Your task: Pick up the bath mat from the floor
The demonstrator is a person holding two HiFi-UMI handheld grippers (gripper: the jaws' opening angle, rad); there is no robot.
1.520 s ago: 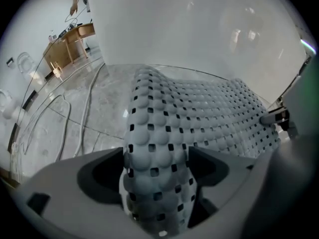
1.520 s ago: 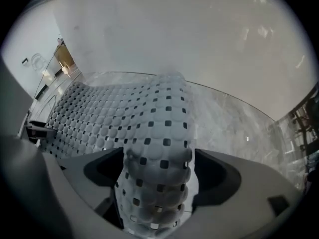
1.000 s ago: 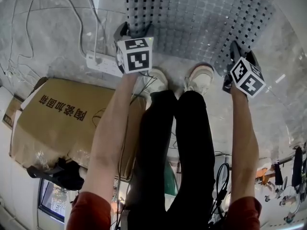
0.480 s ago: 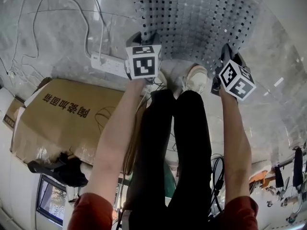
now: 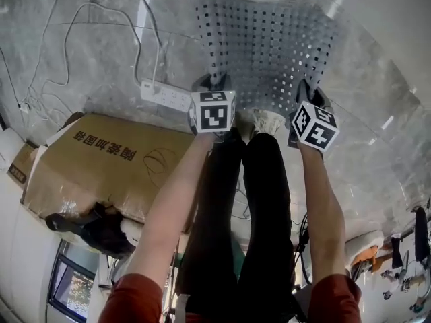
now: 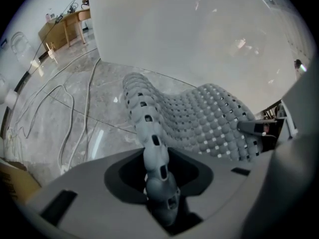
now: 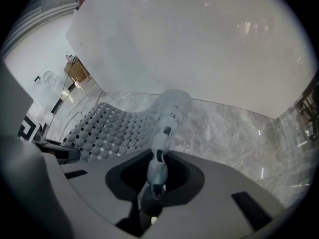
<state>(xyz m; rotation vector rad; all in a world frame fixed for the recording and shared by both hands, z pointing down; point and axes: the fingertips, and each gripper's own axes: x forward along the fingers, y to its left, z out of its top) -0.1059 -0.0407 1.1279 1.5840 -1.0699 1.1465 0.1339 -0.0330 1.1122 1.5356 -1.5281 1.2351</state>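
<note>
Bath mat [image 5: 266,46]: grey, nubbly (square holes)

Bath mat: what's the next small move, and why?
Probably raise both grippers evenly. The jaws of the left gripper and right gripper have just been closing on the bath mat, whose edge is pinched between them, while its far part seems to lie on the floor.

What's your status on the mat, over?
Left gripper and right gripper just closed further, both clamped on bath mat, near edge. Mat sags between them. Power strip to the left, clear of mat.
</note>
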